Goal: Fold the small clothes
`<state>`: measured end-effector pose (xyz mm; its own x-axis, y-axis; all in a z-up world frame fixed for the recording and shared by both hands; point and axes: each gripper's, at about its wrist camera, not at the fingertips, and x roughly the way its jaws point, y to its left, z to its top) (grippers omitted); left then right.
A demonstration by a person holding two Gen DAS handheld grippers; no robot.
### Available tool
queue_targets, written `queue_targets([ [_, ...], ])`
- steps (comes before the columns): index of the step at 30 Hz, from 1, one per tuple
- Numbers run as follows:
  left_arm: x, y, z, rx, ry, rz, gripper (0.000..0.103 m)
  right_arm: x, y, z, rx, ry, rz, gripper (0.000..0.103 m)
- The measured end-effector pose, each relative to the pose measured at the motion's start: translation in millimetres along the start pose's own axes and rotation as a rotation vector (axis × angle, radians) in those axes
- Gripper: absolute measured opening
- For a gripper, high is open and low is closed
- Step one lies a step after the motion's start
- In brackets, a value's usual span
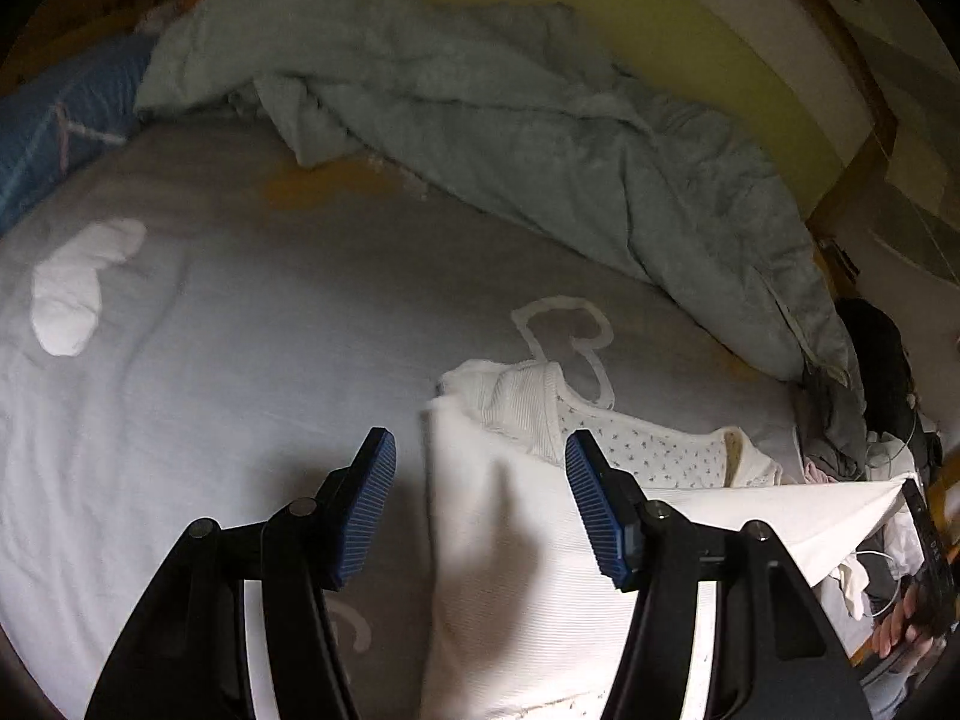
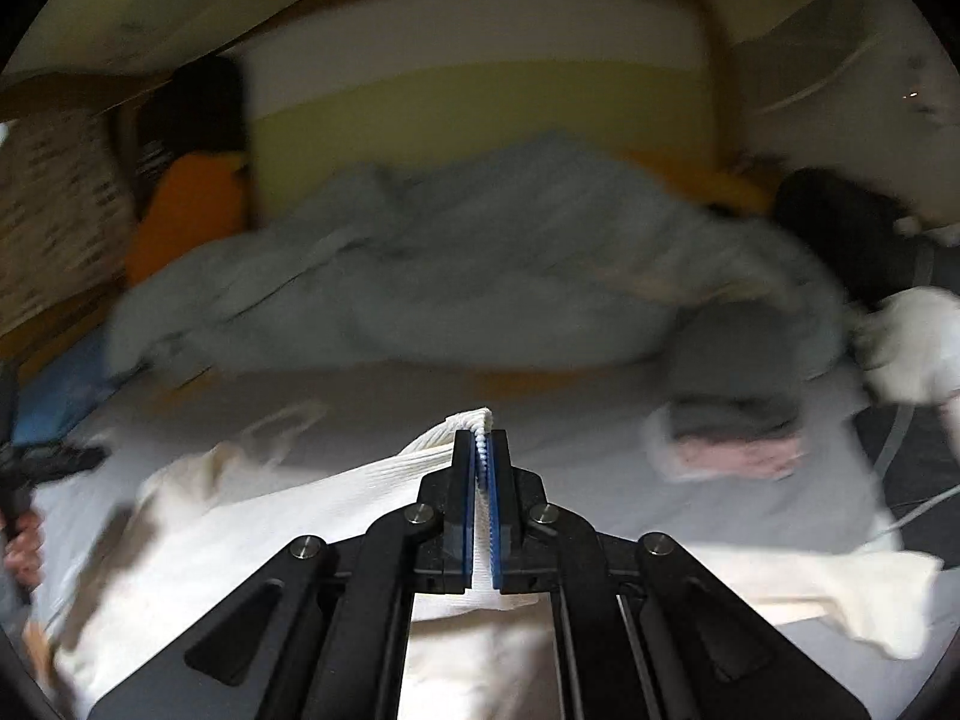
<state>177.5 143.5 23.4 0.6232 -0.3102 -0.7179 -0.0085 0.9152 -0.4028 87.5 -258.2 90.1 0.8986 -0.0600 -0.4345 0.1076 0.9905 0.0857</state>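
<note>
A white ribbed garment [image 1: 516, 570] lies partly lifted over the pale grey bed sheet [image 1: 240, 360]. One corner is pulled taut to the right, where my right gripper [image 1: 907, 486] holds it. In the right wrist view my right gripper [image 2: 483, 456] is shut on the ribbed garment [image 2: 300, 516], with its edge poking out between the pads. My left gripper [image 1: 480, 480] hangs open above the garment's left part, and its pads do not press on the cloth. A white dotted garment [image 1: 660, 450] lies just beyond. A white sock [image 1: 72, 282] rests at the far left.
A crumpled blue-grey duvet [image 1: 480, 120] fills the back of the bed. A folded grey and pink stack [image 2: 732, 426] sits at the right. Loose clothes and cables [image 1: 864, 576] lie by the right edge. A blue pillow [image 1: 54, 120] is at the back left.
</note>
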Motion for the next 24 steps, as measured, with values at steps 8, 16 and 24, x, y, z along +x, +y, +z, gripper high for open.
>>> queue_targets([
  [8,48,-6,-22,0.062,0.132,0.001,0.033,30,-9,0,-0.02,0.11,0.053,0.003],
  [16,32,15,-18,0.035,-0.01,0.015,0.005,32,7,-5,-0.026,0.122,0.141,0.003],
  [24,40,72,-15,-0.11,-0.017,0.086,0.0,67,29,6,-0.026,0.239,0.235,0.003],
])
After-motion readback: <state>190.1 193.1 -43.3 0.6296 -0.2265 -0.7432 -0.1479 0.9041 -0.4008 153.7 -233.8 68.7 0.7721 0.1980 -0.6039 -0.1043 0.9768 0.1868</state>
